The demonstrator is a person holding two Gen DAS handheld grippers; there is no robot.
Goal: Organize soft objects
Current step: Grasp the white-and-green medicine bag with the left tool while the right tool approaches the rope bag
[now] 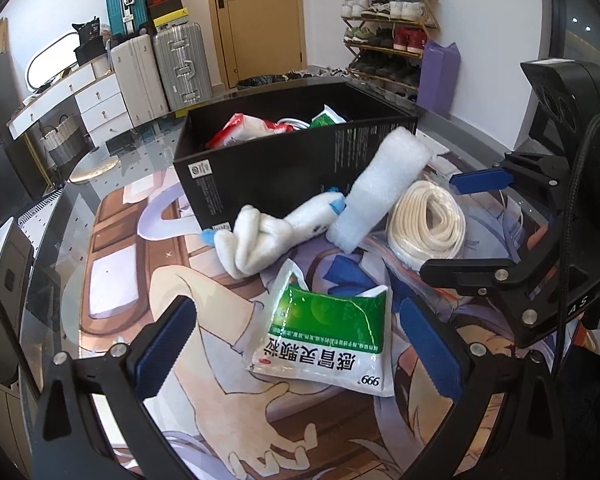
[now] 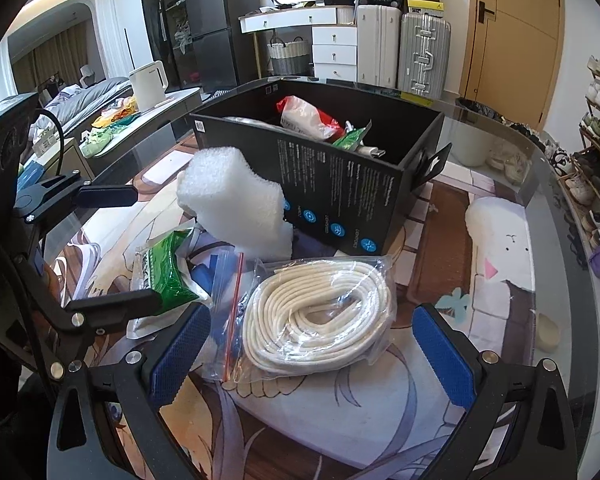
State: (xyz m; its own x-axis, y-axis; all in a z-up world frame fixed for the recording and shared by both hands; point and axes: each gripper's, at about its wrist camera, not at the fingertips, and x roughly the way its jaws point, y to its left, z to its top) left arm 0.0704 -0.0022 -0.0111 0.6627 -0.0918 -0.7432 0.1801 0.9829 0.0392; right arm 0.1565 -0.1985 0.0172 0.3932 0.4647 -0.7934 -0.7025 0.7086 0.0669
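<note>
A black box [image 1: 284,160] stands on the mat and holds a red-white packet [image 1: 244,126] and a green packet [image 1: 326,116]. In front of it lie a white plush toy [image 1: 268,236], a white foam block [image 1: 380,188], a bagged coil of white cord [image 1: 428,224] and a green-white medicine pouch [image 1: 328,340]. My left gripper [image 1: 298,350] is open around the pouch, just above it. My right gripper [image 2: 312,350] is open around the bagged cord [image 2: 320,324]. The foam block [image 2: 236,204], the pouch [image 2: 168,276] and the box [image 2: 340,176] show there too.
The printed mat [image 1: 140,280] lies on a round glass table [image 1: 52,240]. Suitcases [image 1: 160,68], a white dresser [image 1: 88,100], a door and a shoe rack [image 1: 388,28] stand beyond. A purple bag [image 1: 438,76] stands by the wall. A kettle [image 2: 148,84] stands on a counter at the left.
</note>
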